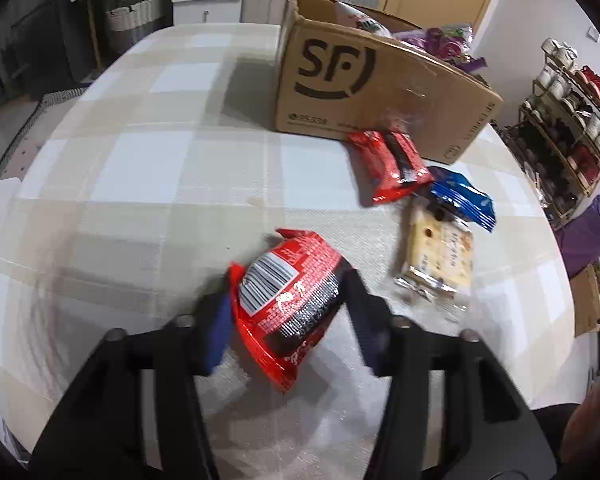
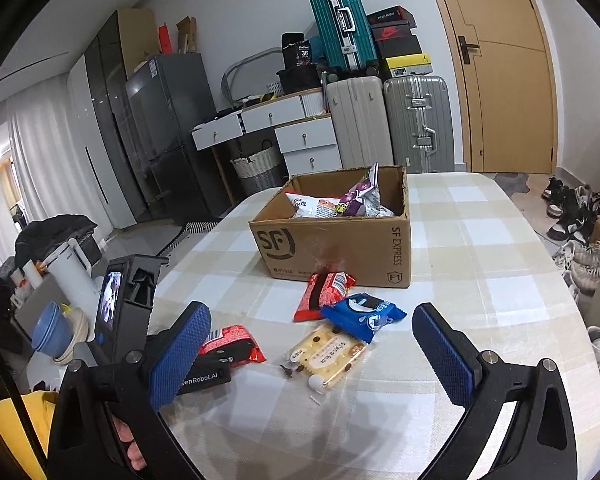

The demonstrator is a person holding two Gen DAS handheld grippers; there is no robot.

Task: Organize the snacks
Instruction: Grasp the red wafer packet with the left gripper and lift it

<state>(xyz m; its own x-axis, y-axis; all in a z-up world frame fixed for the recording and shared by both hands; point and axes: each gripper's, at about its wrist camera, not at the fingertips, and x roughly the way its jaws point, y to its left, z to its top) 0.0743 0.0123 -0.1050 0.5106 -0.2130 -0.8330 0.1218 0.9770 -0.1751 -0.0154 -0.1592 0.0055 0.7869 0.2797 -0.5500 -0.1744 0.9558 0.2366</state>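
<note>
**A:** Which step are you on?

**B:** The pick-up, I judge. Your left gripper (image 1: pixel 288 308) has its jaws narrowed around the red snack packet (image 1: pixel 290 300), one pad at each side of it. The left finger (image 1: pixel 216 328) touches the wrapper's edge; whether the right one presses yet I cannot tell through the blur. The packet lies flat on the desk (image 1: pixel 148 168), barcode up.

**A:** And your right gripper (image 2: pixel 312 344)?

**B:** Its jaws stand wide with nothing between them, hanging above the desk. Just ahead of them lie the biscuit packet (image 2: pixel 328 354) and the blue packet (image 2: pixel 360 316), overlapping; a second red packet (image 2: pixel 324 292) sits beyond those, touching the foot of the cardboard box (image 2: pixel 336 248).

**A:** What does the next move call for?

**B:** Get a firm pinch on the wrapper, since it is slick and soft and may slide out. Then lift and carry it forward and to the right of your left jaws, over the box's near wall.

**A:** What is in the box?

**B:** It is open on top, and a few bags (image 2: pixel 340 202) already lie in it: a white one, and one with purple print leaning against the far wall. There looks to be room left. Four packets remain outside it on the desk.
</note>
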